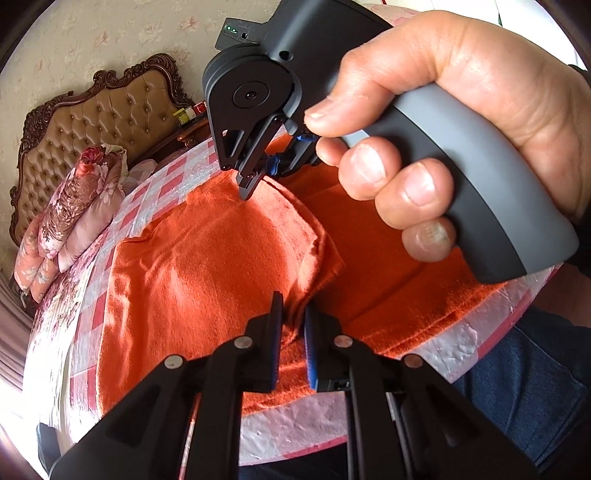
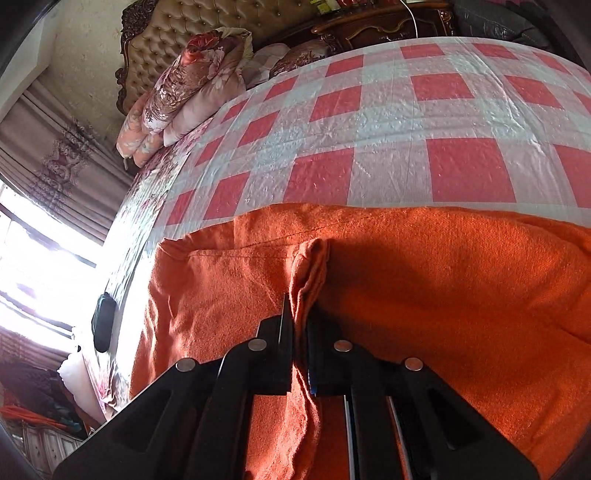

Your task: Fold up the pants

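The orange pants (image 1: 207, 266) lie spread on a red-and-white checked bedspread (image 1: 173, 177). My left gripper (image 1: 293, 314) is shut on a pinched ridge of the orange cloth near the bed's front edge. My right gripper (image 1: 247, 190), held in a hand, is shut on the far edge of the same cloth. In the right wrist view the right gripper (image 2: 299, 317) pinches a bunched fold of the pants (image 2: 443, 295), which stands up between its fingers. The folded layer of cloth stretches between the two grippers.
Folded floral quilts and pillows (image 1: 70, 218) are stacked at the tufted headboard (image 1: 103, 110). A wooden nightstand (image 2: 384, 22) stands beside the bed. A dark object (image 2: 103, 321) lies at the bed's left edge near the bright window. The person's jeans (image 1: 517, 387) are at the front edge.
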{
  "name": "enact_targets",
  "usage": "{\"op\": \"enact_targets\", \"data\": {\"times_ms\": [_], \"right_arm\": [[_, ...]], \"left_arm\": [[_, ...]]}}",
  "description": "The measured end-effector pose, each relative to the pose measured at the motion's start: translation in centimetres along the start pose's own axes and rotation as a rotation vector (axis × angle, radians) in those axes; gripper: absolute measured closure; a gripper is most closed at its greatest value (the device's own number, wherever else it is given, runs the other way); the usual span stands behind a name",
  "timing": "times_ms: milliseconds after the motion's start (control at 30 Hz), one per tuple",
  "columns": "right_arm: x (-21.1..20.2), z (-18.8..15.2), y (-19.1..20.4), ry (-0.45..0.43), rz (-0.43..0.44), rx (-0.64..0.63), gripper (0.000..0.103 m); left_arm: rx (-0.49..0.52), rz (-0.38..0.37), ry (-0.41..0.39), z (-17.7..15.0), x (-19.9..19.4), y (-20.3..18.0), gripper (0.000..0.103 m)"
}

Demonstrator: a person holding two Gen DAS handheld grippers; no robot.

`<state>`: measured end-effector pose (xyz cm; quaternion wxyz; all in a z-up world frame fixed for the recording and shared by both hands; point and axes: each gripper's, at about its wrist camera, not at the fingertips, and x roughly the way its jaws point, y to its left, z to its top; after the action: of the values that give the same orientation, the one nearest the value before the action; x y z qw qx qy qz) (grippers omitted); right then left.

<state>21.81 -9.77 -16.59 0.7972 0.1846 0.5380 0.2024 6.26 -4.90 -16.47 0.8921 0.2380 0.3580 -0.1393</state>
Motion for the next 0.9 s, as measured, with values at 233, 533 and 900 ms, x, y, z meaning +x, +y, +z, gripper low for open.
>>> {"op": "enact_targets", "data": {"times_ms": [233,533,900], "right_arm": [[-0.01,0.01,0.15,-0.006,-0.020,-0.012,0.095],[-0.12,-0.10,0.71,-0.019,-0.058,-0.039,0.095],[-0.24,-0.16,1.03,-0.030,-0.080,-0.052,0.095]], "left_arm": [[-0.009,-0.008,0.001,-0.04,0.08,0.20,0.091],[-0.017,-0.014,0.002,-0.36,-0.22,-0.21,0.091],[-0.031,-0.024,0.005,-0.55,-0.57,-0.47,0.090]]}}
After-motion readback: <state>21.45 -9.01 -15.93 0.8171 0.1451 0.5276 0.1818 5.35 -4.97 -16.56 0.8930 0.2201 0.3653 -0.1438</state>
